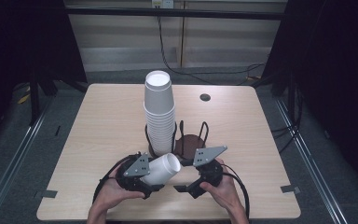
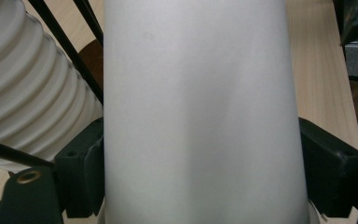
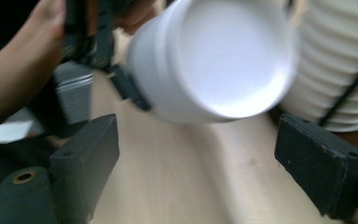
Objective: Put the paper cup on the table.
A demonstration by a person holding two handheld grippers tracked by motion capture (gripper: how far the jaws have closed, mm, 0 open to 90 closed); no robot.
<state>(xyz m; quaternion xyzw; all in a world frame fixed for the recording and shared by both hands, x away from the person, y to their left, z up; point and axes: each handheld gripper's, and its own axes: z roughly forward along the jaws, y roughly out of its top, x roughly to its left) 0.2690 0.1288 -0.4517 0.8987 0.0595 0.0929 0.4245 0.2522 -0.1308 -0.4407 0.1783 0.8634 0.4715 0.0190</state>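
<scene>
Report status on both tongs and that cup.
Left tongs shut on white cup, tipped sideways. Right tongs open, empty. Cup stack in wire rack close behind.

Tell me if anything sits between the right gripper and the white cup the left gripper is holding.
Nothing visible does. The right gripper has open jaws with bare table between them, and the white cup, clamped by the left gripper, lies just ahead. The cup stack stands beside that path.

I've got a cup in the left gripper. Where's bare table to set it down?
The light wooden table is bare to the left of the tall stack of white paper cups, and to the right of the black wire holder out to the edge. It is crowded at front centre, around the left gripper, its single white paper cup and the right gripper.
</scene>
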